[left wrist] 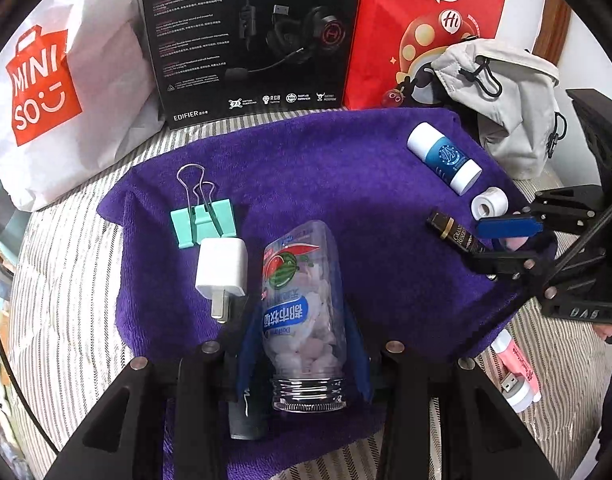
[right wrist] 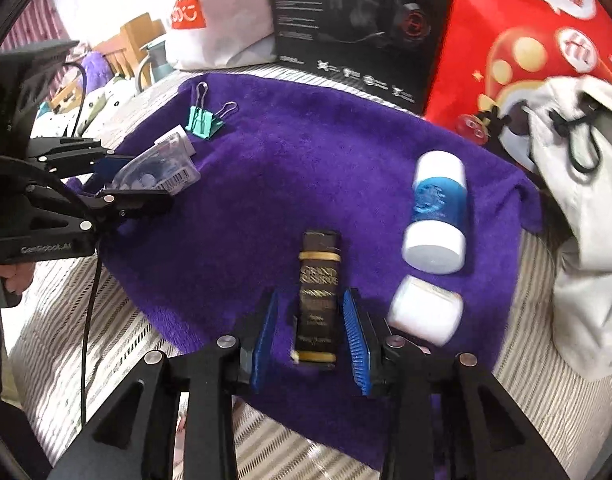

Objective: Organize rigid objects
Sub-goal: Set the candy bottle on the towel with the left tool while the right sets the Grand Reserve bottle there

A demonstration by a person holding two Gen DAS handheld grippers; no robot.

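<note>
black grippers [right wrist: 311,346] — blue ribbed fingers [right wrist: 355,344] (silver screws)

A deep purple towel [left wrist: 345,168] lies over a grey-and-white striped bed cover [left wrist: 66,280]. On it sit a mint-green binder clip [left wrist: 204,224], a white charger plug [left wrist: 222,268], a white bottle [right wrist: 435,212] with a blue band, and a dark brown box [right wrist: 317,300] ringed in gold. Both grippers are black with blue pads [right wrist: 355,336] — behind stand a red bag [left wrist: 421,28] and a black box [left wrist: 250,36].

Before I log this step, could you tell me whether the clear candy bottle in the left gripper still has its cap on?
No: the clear candy bottle held in the left gripper shows a bare threaded neck with no cap.
</note>
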